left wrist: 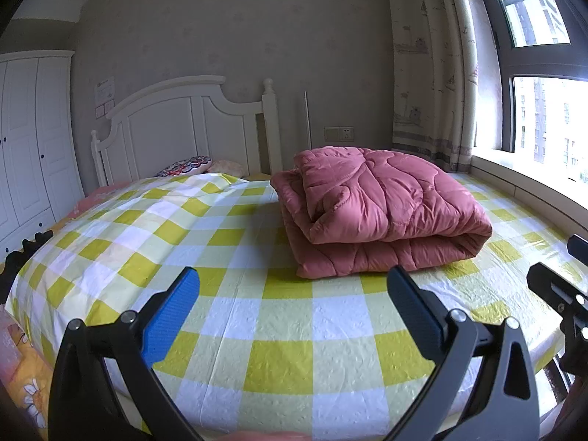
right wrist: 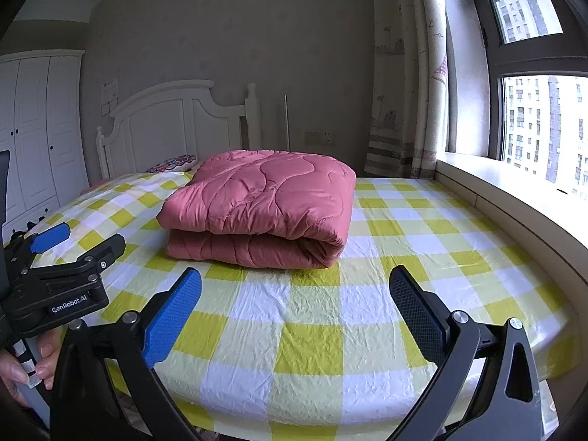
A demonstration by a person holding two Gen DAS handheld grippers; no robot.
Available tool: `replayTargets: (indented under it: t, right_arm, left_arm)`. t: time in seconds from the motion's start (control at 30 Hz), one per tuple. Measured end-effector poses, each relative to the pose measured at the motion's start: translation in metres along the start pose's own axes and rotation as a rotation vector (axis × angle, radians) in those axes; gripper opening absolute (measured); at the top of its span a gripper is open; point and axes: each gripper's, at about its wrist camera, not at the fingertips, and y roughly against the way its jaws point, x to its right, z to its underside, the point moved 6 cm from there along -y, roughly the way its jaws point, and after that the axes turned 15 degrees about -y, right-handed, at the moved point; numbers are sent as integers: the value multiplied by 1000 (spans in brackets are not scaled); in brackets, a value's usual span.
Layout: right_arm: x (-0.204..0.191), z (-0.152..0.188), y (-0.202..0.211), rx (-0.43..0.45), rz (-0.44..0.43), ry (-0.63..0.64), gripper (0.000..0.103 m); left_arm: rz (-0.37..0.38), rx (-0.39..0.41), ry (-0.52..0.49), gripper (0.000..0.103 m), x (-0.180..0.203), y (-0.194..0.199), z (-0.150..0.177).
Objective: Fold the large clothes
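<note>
A pink quilted comforter (left wrist: pixel 378 213) lies folded in a thick bundle on the bed with the yellow-and-white checked sheet (left wrist: pixel 257 330). The right wrist view shows the same comforter (right wrist: pixel 257 205), its rounded fold facing the foot of the bed. My left gripper (left wrist: pixel 294 283) hovers open over the sheet near the foot, short of the comforter, holding nothing. My right gripper (right wrist: pixel 296 283) is also open and empty above the sheet, in front of the bundle. The left gripper (right wrist: pixel 77 242) shows at the left edge of the right wrist view, held by a hand (right wrist: pixel 22 371).
A white headboard (left wrist: pixel 183 125) and patterned pillows (left wrist: pixel 187 165) stand at the far end. A white wardrobe (left wrist: pixel 29 139) is on the left. A window ledge (right wrist: pixel 514 205) and curtain (left wrist: pixel 430 73) run along the right. An orange floral blanket (left wrist: pixel 22 371) lies at the lower left.
</note>
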Motion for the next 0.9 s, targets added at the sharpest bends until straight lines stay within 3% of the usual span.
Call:
replayTargets:
  t: [0.9]
  right_arm:
    - [-2, 1, 0, 0, 1, -1, 98]
  left_arm:
    - [-7, 9, -7, 101, -10, 0, 2]
